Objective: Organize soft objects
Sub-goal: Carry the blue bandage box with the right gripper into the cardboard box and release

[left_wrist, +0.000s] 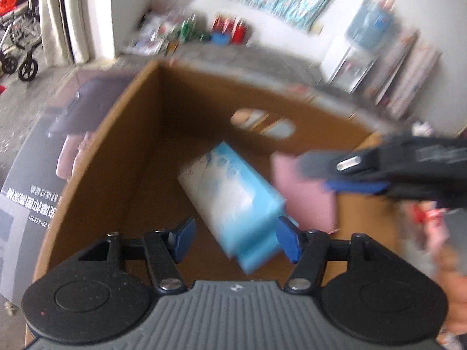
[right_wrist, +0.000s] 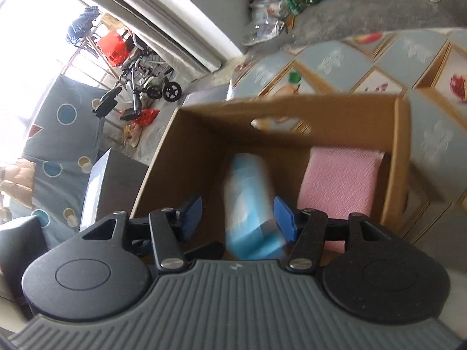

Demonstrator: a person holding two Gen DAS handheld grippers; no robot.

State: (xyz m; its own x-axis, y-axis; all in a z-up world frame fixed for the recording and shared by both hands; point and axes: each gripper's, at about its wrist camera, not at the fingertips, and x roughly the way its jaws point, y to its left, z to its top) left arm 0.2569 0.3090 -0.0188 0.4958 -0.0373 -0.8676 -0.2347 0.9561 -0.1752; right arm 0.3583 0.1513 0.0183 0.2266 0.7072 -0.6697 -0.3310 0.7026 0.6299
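A brown cardboard box stands open below both grippers. A light blue tissue pack is blurred and tilted inside the box, between the fingers of both grippers, touching neither pad clearly. A pink cloth lies in the box's right part. My left gripper is open over the box. My right gripper is open too; it also shows in the left wrist view, reaching in from the right over the pink cloth.
The box sits on a patterned blue and beige quilt. A dark printed board lies left of the box. Clutter of bottles and red containers stands by the far wall. A wheelchair stands near the window.
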